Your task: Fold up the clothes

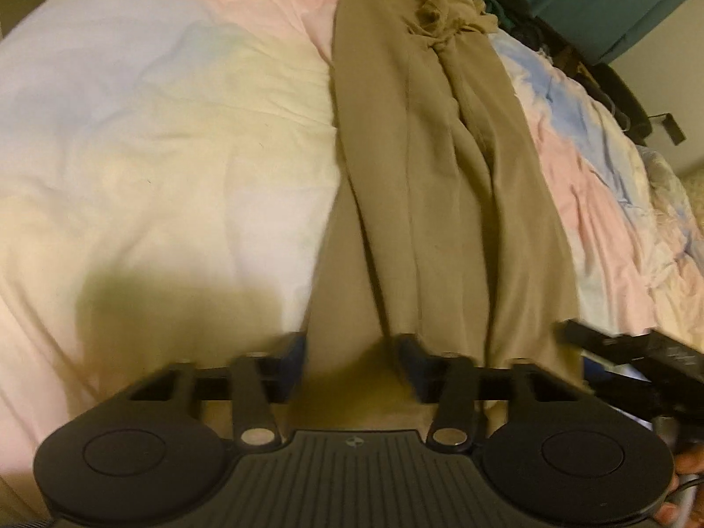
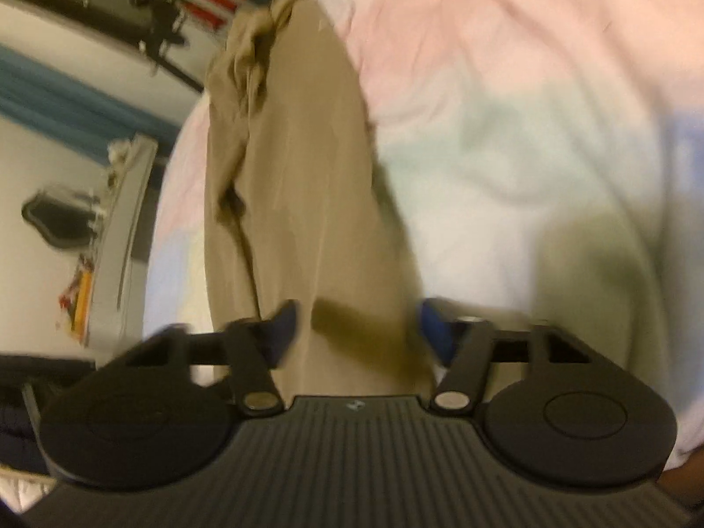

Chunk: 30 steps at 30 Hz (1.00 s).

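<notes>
Garments: one pair of khaki trousers (image 1: pixel 440 185), the only clothing you have laid out flat; a dark heap of other clothes (image 1: pixel 515 4) sits at the bed's far edge, too jumbled to count.
Trousers: they run lengthwise down the bedspread (image 1: pixel 154 132), legs stacked one on the other, waistband bunched toward the far edge and the cuffs ending toward you, under both claws.
Left gripper (image 1: pixel 350 356): your jaws stand wide apart over the cuff end, cloth showing in the gap, nothing pinched.
Right gripper (image 2: pixel 358 330): your jaws are spread wide as well, straddling the leg fabric (image 2: pixel 303 185) without clamping it; this view is blurred.
Grippers counted: two, and the right one's dark tip (image 1: pixel 616 343) shows just beside the trousers' right edge in the left view.
Containers: none that you can see.
Edges: the trousers lie near the bed's right side, where the bedspread drops away toward a grey shelf (image 2: pixel 119 237).
Open room: a broad pastel stretch of bedspread lies on the trousers' left.
</notes>
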Each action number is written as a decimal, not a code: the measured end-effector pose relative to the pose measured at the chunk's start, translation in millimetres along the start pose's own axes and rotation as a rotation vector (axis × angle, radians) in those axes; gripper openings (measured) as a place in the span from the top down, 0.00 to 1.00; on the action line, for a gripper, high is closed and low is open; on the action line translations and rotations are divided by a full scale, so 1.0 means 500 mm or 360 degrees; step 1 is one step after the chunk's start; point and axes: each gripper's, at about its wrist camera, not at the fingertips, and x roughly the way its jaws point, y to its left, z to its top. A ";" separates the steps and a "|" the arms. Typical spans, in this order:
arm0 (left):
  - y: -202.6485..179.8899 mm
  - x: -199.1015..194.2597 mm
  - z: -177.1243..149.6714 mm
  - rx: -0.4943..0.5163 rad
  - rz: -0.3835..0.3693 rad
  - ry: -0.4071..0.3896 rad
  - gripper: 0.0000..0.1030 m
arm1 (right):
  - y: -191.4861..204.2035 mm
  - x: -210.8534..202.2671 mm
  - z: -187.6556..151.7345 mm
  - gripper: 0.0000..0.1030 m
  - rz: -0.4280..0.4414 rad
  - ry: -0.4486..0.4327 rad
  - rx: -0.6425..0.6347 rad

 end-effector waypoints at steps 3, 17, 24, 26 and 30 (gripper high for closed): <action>-0.004 -0.009 -0.008 0.0016 -0.0037 -0.0028 0.96 | 0.013 0.001 -0.011 0.51 -0.0011 0.0015 -0.0055; 0.010 -0.040 -0.021 -0.0139 0.0029 -0.0098 0.90 | 0.001 -0.007 -0.018 0.50 -0.0043 0.0033 0.0009; 0.020 -0.003 -0.004 -0.0192 0.0001 0.0035 0.58 | -0.017 0.010 -0.022 0.49 0.0212 0.0170 0.0182; 0.019 -0.003 -0.006 -0.0189 -0.0012 0.0044 0.59 | -0.013 0.012 -0.025 0.49 0.0257 0.0195 0.0192; 0.017 -0.002 -0.009 -0.0184 -0.0038 0.0062 0.83 | -0.006 0.019 -0.035 0.50 0.0209 0.0239 0.0170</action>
